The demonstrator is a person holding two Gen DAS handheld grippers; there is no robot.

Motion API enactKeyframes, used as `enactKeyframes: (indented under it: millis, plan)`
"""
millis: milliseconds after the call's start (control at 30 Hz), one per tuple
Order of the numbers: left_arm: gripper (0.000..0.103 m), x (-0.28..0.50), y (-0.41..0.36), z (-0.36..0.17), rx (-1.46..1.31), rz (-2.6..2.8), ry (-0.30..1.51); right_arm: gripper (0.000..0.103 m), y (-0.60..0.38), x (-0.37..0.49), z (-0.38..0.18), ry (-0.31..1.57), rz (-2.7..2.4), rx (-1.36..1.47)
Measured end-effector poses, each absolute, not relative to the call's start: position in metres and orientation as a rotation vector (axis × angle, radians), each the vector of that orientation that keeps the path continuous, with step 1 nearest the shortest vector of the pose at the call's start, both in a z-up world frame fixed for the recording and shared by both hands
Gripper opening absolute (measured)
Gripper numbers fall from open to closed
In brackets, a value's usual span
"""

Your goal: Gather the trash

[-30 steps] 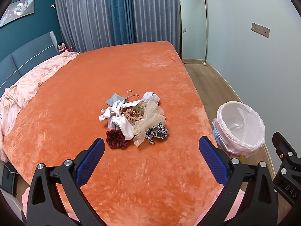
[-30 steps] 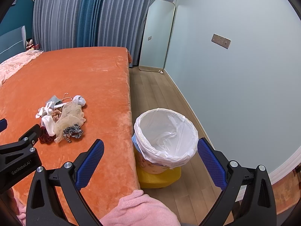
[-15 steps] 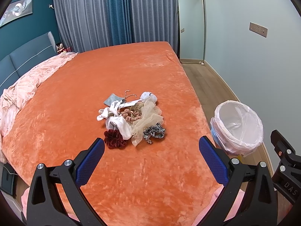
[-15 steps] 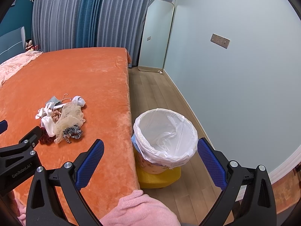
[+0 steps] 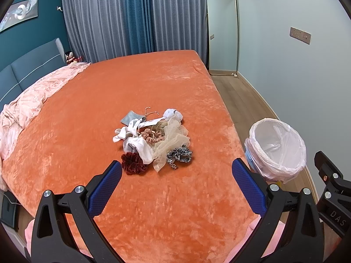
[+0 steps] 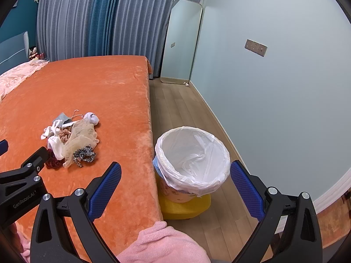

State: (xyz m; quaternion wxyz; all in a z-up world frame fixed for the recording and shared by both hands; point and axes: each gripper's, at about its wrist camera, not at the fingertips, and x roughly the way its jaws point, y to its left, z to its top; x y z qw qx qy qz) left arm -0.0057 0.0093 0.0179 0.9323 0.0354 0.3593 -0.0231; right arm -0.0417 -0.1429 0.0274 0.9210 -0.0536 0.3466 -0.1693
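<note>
Nothing binned yet: pile point(image 5: 153, 141) untouched on bed point(image 5: 109, 92), bin point(image 6: 190, 153) beside bed empty; left tongs point(image 5: 175, 188), right tongs point(image 6: 175, 188) spread apart, holding nothing.

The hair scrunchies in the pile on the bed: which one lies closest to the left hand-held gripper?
The dark red velvet scrunchie, at the pile's near left edge. The leopard-print scrunchie lies further right; the pink scrunchie sits deeper in the pile.

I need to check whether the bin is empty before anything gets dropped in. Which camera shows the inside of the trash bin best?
The right wrist view: the trash bin sits near centre, its mouth open to the camera, white liner visible down inside. The left wrist view shows it at the right edge, more side-on, with less of the interior.
</note>
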Motion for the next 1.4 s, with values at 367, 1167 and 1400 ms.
enactKeyframes:
  millis: [367,1167,1400]
  plan:
    - [0.096,-0.006,0.012,0.020,0.068,-0.043,0.721,0.096,-0.143,-0.041,0.027,0.712,-0.350,-0.113]
    - [0.096,0.041,0.115,-0.034,-0.062,0.052,0.799,0.096,-0.118,0.007,0.003,0.725,-0.240,0.117]
    - [0.095,0.073,0.161,-0.076,-0.135,0.074,0.886,0.096,-0.082,0.046,-0.029,0.789,-0.168,0.084]
